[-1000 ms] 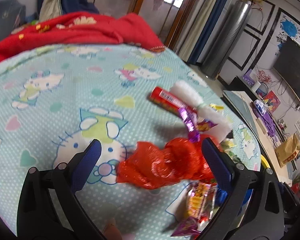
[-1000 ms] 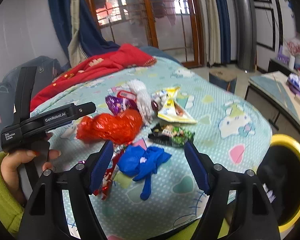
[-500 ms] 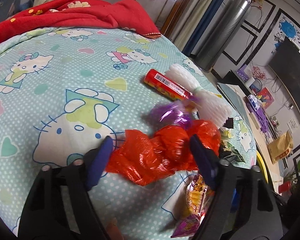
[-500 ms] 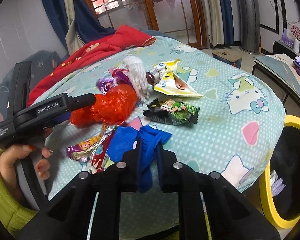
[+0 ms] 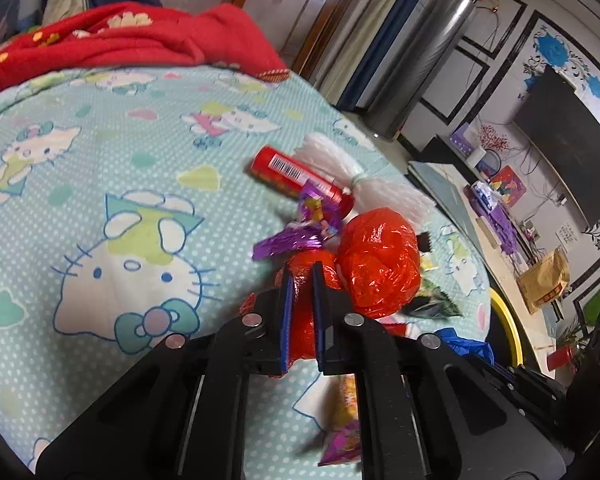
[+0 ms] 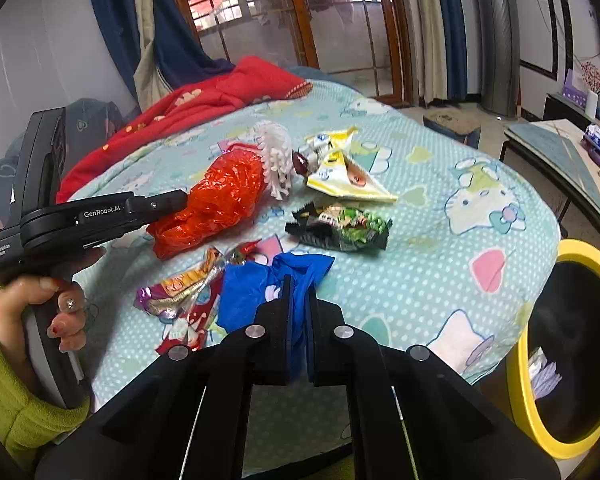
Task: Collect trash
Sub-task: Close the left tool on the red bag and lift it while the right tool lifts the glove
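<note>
Trash lies on a Hello Kitty bedspread (image 5: 112, 184). My left gripper (image 5: 301, 276) is shut on a crumpled red plastic bag (image 5: 380, 264), which also shows in the right wrist view (image 6: 220, 200). My right gripper (image 6: 298, 292) is shut on a blue plastic bag (image 6: 252, 292). Loose around them are a red tube (image 5: 296, 176), a purple wrapper (image 5: 300, 232), a white fringed bundle (image 6: 276, 156), a yellow wrapper (image 6: 344, 176), a black and green snack packet (image 6: 344, 228) and colourful wrappers (image 6: 184, 296).
A yellow-rimmed black bin (image 6: 572, 344) stands off the bed's right edge, with some trash inside. A red blanket (image 5: 120, 40) lies at the bed's far end. A low table (image 6: 560, 148) with clutter and a TV (image 5: 572, 140) are to the right.
Both grippers have gone from open to shut: the left onto the red plastic bag, the right onto the blue plastic bag. The red bag has bunched up and lifted a little.
</note>
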Available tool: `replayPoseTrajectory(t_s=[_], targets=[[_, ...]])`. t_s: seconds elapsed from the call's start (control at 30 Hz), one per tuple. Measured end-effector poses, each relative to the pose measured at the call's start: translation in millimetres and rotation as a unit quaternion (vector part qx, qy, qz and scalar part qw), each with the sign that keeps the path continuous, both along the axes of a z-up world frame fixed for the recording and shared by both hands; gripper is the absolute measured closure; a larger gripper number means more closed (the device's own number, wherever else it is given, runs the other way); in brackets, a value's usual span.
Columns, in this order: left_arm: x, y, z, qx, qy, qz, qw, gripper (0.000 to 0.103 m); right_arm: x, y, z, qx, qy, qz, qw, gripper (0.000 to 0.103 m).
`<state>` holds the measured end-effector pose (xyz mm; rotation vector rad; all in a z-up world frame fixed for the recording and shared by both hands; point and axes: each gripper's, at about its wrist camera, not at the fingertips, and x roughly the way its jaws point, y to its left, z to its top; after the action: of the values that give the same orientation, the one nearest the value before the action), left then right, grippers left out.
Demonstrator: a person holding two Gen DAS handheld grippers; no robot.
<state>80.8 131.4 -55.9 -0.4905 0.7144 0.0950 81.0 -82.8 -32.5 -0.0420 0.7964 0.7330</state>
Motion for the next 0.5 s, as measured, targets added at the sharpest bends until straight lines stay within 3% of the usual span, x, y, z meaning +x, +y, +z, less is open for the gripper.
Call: replayPoseTrajectory(t_s=[0.5], targets=[[-20,-12,65,0.039,-0.084,-0.004,0.9957,0.099,-6,-7,36,0.026,-0.054,-0.005,0.998,0.099]])
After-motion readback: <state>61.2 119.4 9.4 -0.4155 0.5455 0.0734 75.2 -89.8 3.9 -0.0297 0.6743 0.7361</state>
